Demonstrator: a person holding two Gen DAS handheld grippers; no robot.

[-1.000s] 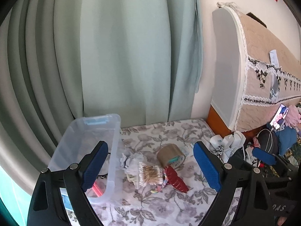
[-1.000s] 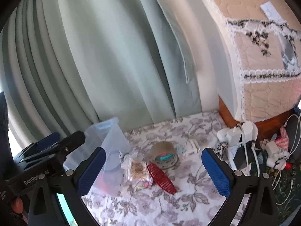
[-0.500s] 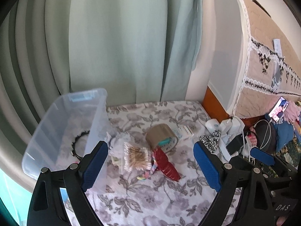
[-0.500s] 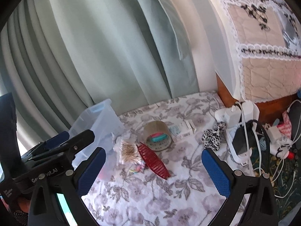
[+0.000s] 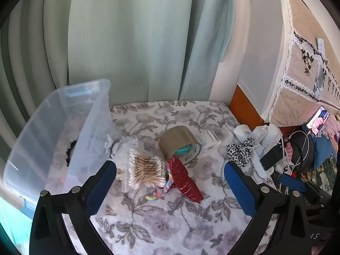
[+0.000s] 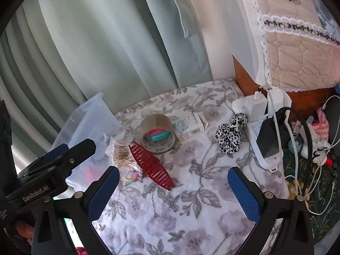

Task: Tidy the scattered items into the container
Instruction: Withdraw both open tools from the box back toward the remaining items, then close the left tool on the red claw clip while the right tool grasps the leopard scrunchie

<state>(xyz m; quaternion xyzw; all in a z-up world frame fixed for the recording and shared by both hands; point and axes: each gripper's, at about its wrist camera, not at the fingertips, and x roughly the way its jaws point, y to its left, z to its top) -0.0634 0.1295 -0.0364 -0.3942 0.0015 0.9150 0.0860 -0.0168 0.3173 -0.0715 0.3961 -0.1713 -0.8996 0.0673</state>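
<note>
A clear plastic bin [image 5: 89, 85] stands at the left of the flowered bedspread, with a dark hair band inside. Beside it lie a pack of cotton swabs [image 5: 146, 170], a red hair clip [image 5: 184, 182], a brown tape roll [image 5: 178, 142], a small white box [image 5: 209, 140] and a leopard-print scrunchie [image 5: 240, 153]. My left gripper [image 5: 169, 165] hovers above the swabs and clip; its jaws are opening and hold nothing. My right gripper [image 6: 173, 171] is open and empty above the red clip [image 6: 153, 165], with the tape roll [image 6: 157, 131] and scrunchie [image 6: 230, 133] beyond it.
Pale green curtains hang behind the bedspread. At the right are a quilted headboard [image 6: 297, 48], a white power strip [image 6: 265, 106] with a black phone [image 6: 269, 140] on it, tangled cables and clutter. The left gripper's body [image 6: 63, 155] shows beside the bin [image 6: 91, 116].
Both grippers have sunk and tipped downward toward the bedspread, so the bin and scattered items look nearer and larger. Nothing has been picked up or shifted.
</note>
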